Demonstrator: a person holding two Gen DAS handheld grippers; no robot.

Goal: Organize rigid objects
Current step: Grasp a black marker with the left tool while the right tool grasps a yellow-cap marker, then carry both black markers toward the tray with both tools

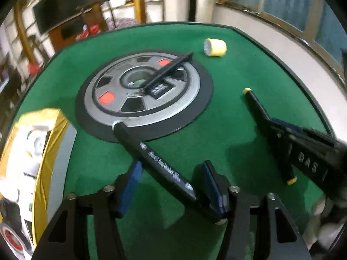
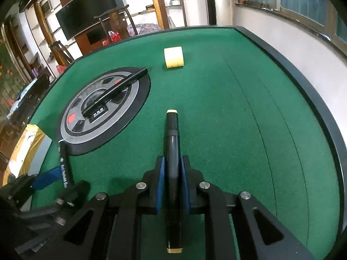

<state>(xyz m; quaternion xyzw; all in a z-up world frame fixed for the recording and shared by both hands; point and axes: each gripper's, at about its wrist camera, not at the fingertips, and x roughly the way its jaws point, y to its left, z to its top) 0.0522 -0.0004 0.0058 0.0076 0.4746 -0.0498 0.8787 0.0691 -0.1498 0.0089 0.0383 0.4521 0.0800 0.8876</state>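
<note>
the right gripper is clamped on a black marker with yellow ends, held over the green table near its right edge. the left gripper straddles a black pen, fingers partly open, right pad touching the pen's end; its tip reaches the round centre panel. another pen lies across that panel. a yellow roll sits near the far edge. a gold box at the left edge holds white items.

The gold box is cut off at the left edge, its printed label too blurred to read.
</note>
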